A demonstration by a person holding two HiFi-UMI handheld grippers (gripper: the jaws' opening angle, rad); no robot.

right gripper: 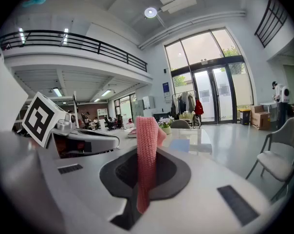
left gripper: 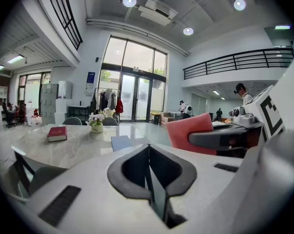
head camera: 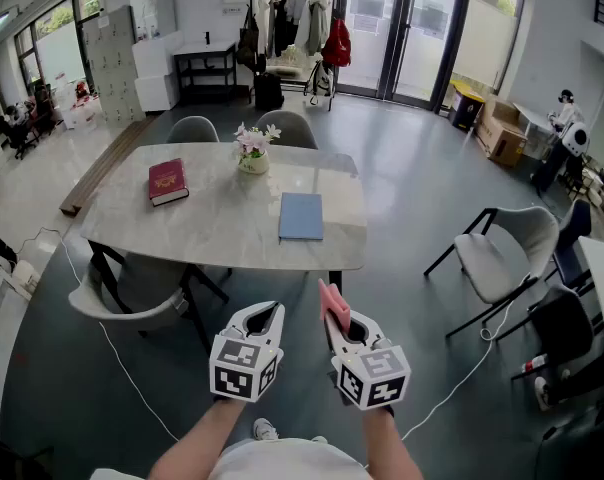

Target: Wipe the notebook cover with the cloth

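Observation:
A blue notebook (head camera: 301, 216) lies flat near the right front of the marble table (head camera: 212, 218); it also shows as the blue notebook (left gripper: 121, 142) in the left gripper view. My right gripper (head camera: 334, 313) is shut on a pink cloth (head camera: 333, 303), which stands up between its jaws as the pink cloth (right gripper: 146, 152). My left gripper (head camera: 266, 315) is shut with nothing in it. Both grippers hang in the air short of the table's near edge, well away from the notebook.
A red book (head camera: 168, 181) lies at the table's left and a flower pot (head camera: 253, 155) at its far middle. Grey chairs (head camera: 132, 293) stand around the table, another chair (head camera: 507, 253) is at the right, and a white cable (head camera: 122, 363) runs over the floor.

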